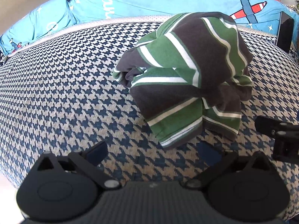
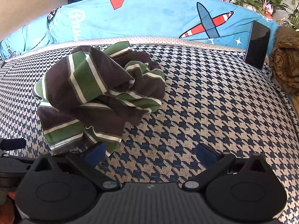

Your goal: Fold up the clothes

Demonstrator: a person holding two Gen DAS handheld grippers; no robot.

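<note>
A crumpled knit garment (image 1: 186,74) in green, dark brown and white stripes lies heaped on a houndstooth-woven cushion (image 1: 56,85), in front of a blue aeroplane-print cover (image 2: 149,16). The left claw (image 1: 151,151) and the right claw (image 2: 149,153) both hover spread wide, holding nothing, near the heap's front edge. A glossy black phone (image 2: 258,44) leans upright against the blue cover.

We've got our right claw (image 2: 149,152) spread wide over the houndstooth bed cover (image 2: 214,102), its left fingertip (image 2: 95,152) just touching the crumpled striped shirt (image 2: 97,91)
</note>
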